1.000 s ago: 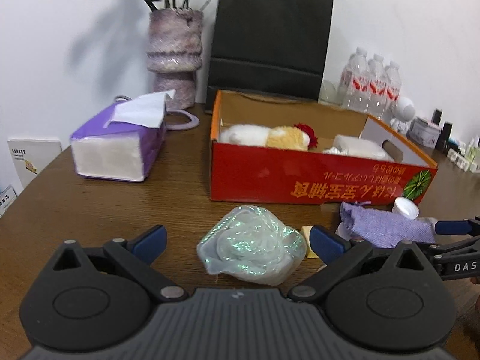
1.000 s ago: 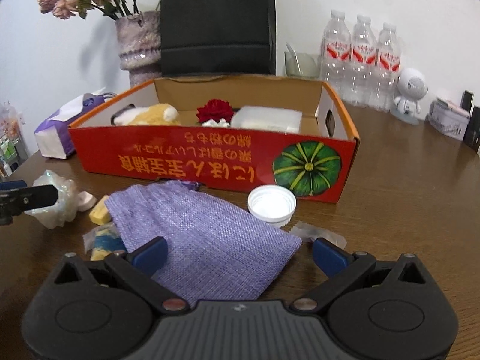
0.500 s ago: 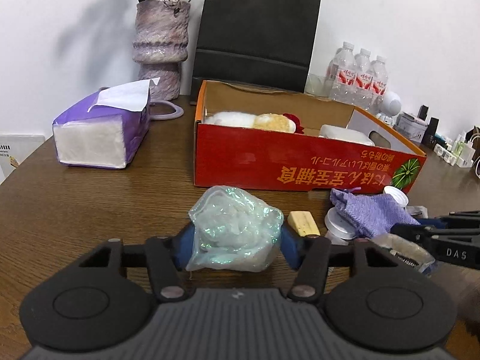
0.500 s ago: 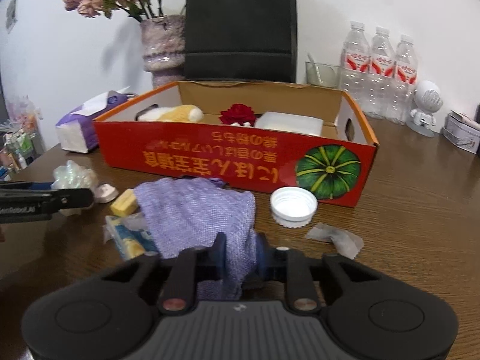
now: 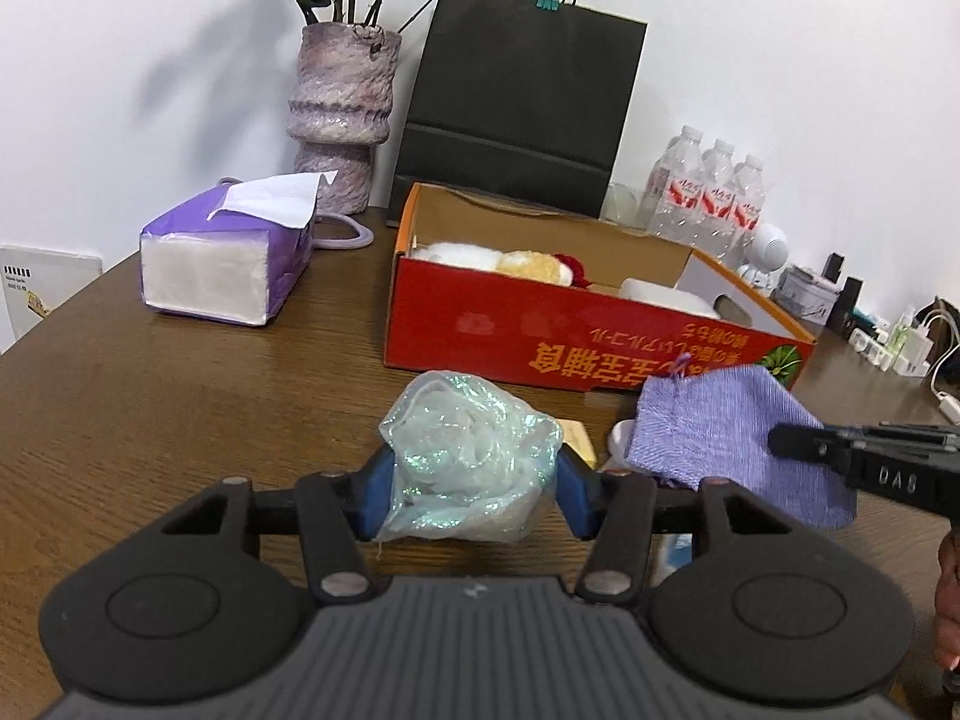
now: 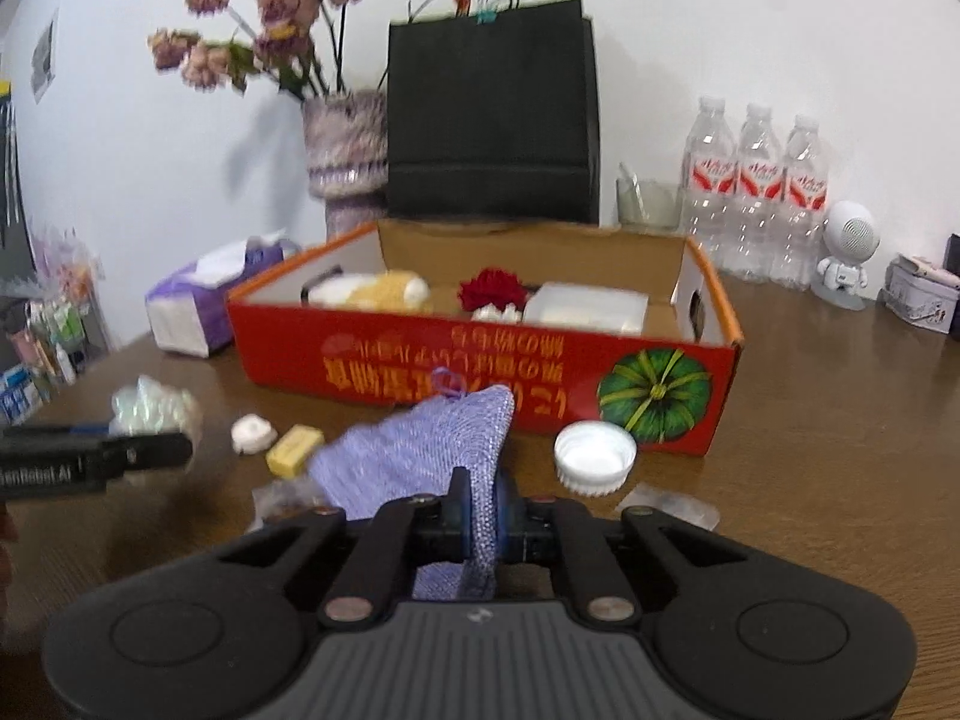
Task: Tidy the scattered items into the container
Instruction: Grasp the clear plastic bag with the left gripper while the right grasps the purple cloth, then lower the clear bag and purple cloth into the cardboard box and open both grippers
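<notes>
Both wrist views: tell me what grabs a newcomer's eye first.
The red cardboard box with a green pumpkin print stands mid-table, a plush toy and red flower inside. In front of it, the left gripper clamps a shimmering plastic bag, and the right gripper pinches a purple cloth pouch.

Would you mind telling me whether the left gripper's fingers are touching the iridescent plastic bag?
Touching. In the left wrist view, the left gripper has both blue fingers pressed against the sides of the iridescent plastic bag, pinching it between them.
</notes>
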`<state>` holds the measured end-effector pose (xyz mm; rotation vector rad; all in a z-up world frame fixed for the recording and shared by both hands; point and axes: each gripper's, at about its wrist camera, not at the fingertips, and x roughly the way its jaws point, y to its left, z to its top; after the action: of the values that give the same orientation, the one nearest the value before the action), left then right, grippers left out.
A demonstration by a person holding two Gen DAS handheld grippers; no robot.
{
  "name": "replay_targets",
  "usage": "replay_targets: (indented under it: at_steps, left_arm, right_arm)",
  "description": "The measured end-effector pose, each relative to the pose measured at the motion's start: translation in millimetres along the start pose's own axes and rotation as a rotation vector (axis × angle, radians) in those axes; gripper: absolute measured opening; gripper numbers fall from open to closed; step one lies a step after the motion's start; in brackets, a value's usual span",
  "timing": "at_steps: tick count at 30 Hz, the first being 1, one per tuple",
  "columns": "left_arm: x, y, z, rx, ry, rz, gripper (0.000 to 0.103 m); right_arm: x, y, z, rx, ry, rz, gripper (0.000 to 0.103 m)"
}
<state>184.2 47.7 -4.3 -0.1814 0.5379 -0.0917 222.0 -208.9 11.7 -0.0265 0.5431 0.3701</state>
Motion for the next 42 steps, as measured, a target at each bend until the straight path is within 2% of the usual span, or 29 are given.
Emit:
replay_targets:
  at_steps: [8,12,20,27,34,35,36,38,39,40,41,42]
  left_arm:
    - [-16.1,-16.0,25.6,0.02,-0.087,-0.041,0.055]
    - [-15.9,-28.8,46.7,0.046,-0.134,-0.068,0.056]
    - [9.0,-38.9,97.8,0.044,-0.223,-0.074,0.056]
    - [67.4,-39.3,123.7,0.026,-0.212,-0.048,0.056]
    - [139.8,-35.0,132.3,0.04,-0.107,-0.012,0.057]
    - [146.7,-35.0,130.8,0.047,-0.089,-0.007,0.061]
    - [152.1,-34.8,129.9,0.049,-0.073,0.002,0.066]
    - [158.2,-34.0,128.1,0.048,-0.048,0.024,0.092]
    - [158.3,-33.2,127.9,0.046,-0.049,0.035,0.098]
    - [157.2,-32.7,128.2,0.044,-0.055,0.046,0.103]
    - [155.2,-32.5,128.8,0.044,-0.063,0.052,0.103]
    - [153.4,-32.3,129.5,0.047,-0.068,0.055,0.103]
  right_arm:
    - [-29.5,-12.7,26.4,0.053,-0.127,0.016,0.006]
    - [-33.3,-15.4,50.3,0.047,-0.176,0.029,0.006]
    - [-4.9,-19.2,107.6,0.069,-0.25,0.045,0.006]
    - [60.7,-26.9,121.0,0.139,-0.2,0.054,0.007]
    - [122.7,-38.0,114.8,0.14,-0.065,0.02,0.007]
    - [127.2,-39.7,113.4,0.137,-0.051,0.009,0.008]
    - [130.4,-41.4,112.1,0.135,-0.041,-0.004,0.01]
    - [133.7,-44.7,110.5,0.131,-0.028,-0.034,0.025]
    - [134.4,-46.5,110.3,0.127,-0.024,-0.05,0.033]
    - [134.6,-48.2,110.6,0.123,-0.02,-0.064,0.051]
    - [133.8,-49.8,110.8,0.122,-0.017,-0.075,0.069]
    - [132.3,-51.4,111.2,0.123,-0.017,-0.083,0.078]
